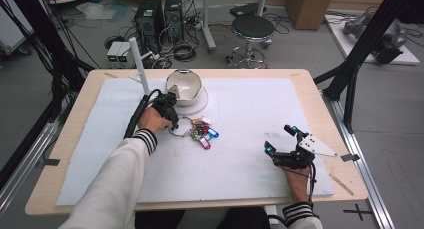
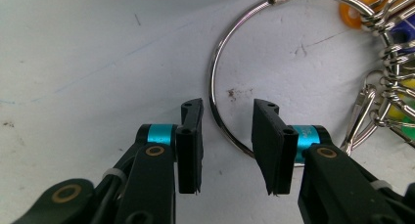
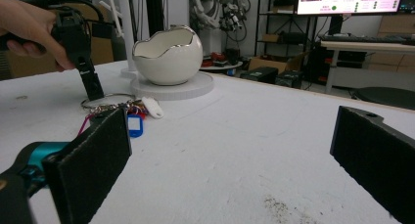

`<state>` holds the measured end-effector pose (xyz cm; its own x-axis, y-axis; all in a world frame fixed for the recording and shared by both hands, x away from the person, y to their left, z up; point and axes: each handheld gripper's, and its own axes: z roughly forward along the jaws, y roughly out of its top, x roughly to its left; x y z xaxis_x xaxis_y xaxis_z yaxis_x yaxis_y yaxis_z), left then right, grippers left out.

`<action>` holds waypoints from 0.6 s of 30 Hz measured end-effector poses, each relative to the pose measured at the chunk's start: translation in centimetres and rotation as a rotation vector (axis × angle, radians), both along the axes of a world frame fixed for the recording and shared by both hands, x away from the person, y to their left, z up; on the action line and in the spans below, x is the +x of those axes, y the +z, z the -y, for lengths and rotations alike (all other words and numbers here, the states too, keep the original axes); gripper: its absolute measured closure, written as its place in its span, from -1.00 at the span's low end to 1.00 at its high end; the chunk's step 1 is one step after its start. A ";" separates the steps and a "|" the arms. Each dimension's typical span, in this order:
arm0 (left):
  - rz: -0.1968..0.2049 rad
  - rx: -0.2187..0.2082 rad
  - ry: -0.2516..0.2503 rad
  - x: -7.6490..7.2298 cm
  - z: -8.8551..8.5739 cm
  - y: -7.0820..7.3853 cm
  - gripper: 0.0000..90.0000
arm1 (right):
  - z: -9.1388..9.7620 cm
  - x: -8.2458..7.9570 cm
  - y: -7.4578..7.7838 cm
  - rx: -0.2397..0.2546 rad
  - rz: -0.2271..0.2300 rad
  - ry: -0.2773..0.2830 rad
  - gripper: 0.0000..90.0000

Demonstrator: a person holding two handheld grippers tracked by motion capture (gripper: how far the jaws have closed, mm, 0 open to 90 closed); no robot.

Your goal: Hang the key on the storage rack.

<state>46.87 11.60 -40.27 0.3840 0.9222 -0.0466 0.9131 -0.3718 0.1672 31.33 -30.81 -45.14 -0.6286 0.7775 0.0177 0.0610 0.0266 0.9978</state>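
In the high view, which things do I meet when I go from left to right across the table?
Left gripper → key ring → coloured key tags → right gripper, with open jaws. The white bowl stands farther back, above the ring.

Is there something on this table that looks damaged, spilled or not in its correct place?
Nothing serious. The white bowl has a jagged, eggshell-like rim, apparently by design. It sits upright on its round base. Dark smudges mark the white mat inside the key ring.
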 end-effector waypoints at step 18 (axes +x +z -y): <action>-0.023 -0.007 0.016 0.2 -0.1 0.0 0.52 | 0.0 0.0 0.0 0.003 -0.002 0.001 -0.98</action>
